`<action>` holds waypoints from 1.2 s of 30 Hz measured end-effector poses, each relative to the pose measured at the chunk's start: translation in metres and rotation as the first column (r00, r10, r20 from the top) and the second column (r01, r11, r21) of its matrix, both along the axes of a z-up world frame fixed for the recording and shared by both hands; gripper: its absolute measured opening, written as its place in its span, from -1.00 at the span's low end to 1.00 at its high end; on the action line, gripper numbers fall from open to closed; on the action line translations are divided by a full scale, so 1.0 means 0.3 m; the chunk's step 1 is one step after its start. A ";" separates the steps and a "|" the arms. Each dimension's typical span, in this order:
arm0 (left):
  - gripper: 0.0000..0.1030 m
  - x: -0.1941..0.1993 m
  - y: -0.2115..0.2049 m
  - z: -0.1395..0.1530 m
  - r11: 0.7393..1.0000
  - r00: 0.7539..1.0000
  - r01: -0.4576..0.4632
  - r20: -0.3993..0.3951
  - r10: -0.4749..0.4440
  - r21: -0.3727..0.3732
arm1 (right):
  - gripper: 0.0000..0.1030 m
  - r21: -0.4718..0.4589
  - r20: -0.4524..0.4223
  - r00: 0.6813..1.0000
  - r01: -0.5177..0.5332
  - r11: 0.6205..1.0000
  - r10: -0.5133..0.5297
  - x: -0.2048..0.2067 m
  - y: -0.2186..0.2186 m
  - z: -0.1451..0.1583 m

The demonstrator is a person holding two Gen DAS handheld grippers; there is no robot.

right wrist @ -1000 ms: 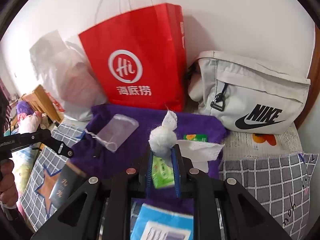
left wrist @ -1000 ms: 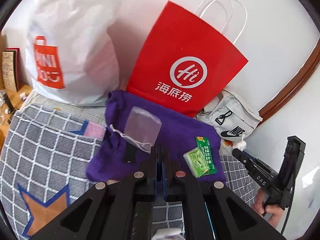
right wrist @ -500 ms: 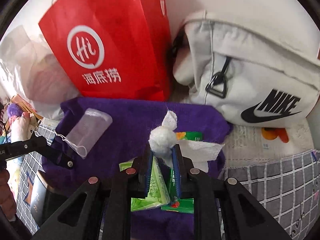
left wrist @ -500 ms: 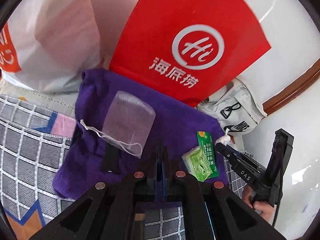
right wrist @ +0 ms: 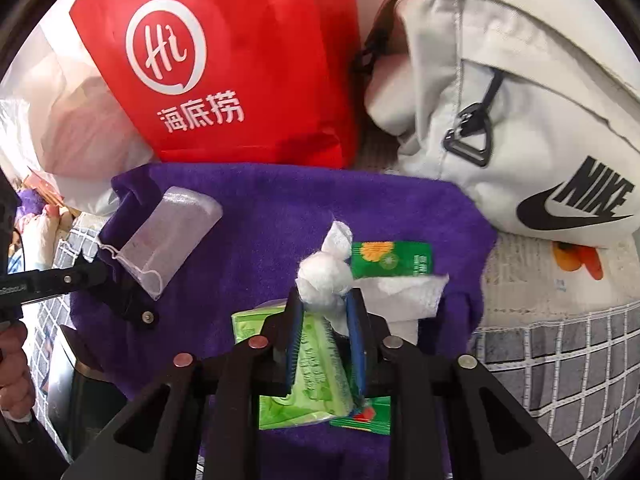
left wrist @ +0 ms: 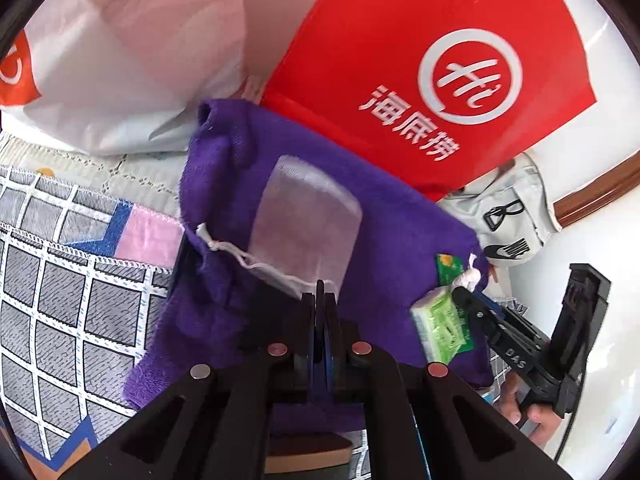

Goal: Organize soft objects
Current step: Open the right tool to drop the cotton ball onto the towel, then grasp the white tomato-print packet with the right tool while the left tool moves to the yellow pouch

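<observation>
A purple towel point(left wrist: 400, 248) point(right wrist: 264, 216) lies on the bed. A sheer drawstring pouch point(left wrist: 304, 220) point(right wrist: 172, 240) rests on it. My left gripper point(left wrist: 320, 292) is shut and empty, its tips at the pouch's near edge. My right gripper point(right wrist: 324, 300) is shut on a white cotton ball point(right wrist: 324, 276) and holds it just above the towel; it also shows in the left wrist view point(left wrist: 464, 284). Under it lie a light green tissue pack point(right wrist: 312, 376) point(left wrist: 440, 328), a white tissue point(right wrist: 404, 296) and dark green sachets point(right wrist: 392, 260).
A red paper bag point(left wrist: 440, 80) point(right wrist: 224, 60) stands behind the towel. A white plastic bag point(left wrist: 120, 48) sits at its left and a white Nike bag point(right wrist: 520, 120) point(left wrist: 508, 220) at its right. A grey checked blanket point(left wrist: 60, 300) covers the bed.
Both grippers moved forward and down toward the purple towel. The right gripper still holds the cotton ball, now lower over the tissue pack. The left gripper's tips reached the pouch's edge.
</observation>
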State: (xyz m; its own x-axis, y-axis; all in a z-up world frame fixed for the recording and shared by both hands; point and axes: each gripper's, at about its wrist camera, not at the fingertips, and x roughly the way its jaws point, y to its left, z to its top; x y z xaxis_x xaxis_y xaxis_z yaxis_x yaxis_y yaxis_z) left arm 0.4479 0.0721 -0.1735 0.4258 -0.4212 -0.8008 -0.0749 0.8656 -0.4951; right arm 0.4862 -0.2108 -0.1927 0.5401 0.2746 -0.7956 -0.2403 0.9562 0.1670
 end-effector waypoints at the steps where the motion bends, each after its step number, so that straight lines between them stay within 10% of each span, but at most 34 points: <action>1: -0.92 0.002 0.004 -0.006 1.000 1.000 -0.002 -0.008 0.002 -0.001 | -0.37 0.007 0.001 1.000 -0.005 1.000 0.005 -0.001 0.002 0.001; 4: -0.87 0.008 0.016 -0.021 1.000 0.999 -0.007 -0.038 0.007 -0.003 | 0.04 0.003 0.025 0.999 -0.021 1.000 0.021 -0.013 0.013 0.017; 7: -0.28 0.003 0.022 -0.017 1.000 0.999 -0.002 -0.054 0.002 0.005 | 0.08 -0.018 0.058 0.998 -0.024 1.000 0.025 -0.032 0.024 0.043; 11: -0.05 -0.023 0.038 0.034 0.999 0.999 -0.020 -0.030 0.022 0.047 | 0.24 -0.013 0.078 0.997 -0.026 1.000 0.027 -0.063 0.031 0.080; 31: 0.02 -0.492 0.122 0.241 0.987 0.987 -0.080 0.150 0.059 0.140 | 0.28 -0.004 0.185 0.976 -0.120 0.993 0.118 -0.724 0.103 0.171; 36: 0.02 -0.627 0.107 0.229 0.979 0.985 -0.069 0.168 0.037 0.189 | -0.10 -0.021 0.184 0.967 -0.178 0.984 0.179 -0.857 0.151 0.144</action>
State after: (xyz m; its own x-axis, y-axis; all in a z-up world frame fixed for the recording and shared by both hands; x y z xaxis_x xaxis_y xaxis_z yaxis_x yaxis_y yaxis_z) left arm 0.2597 0.1042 -0.1046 0.5745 -0.2380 -0.7831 -0.0560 0.9431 -0.3277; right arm 0.2292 -0.1657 -0.1495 0.6198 0.3770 -0.6883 -0.4335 0.8956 0.1001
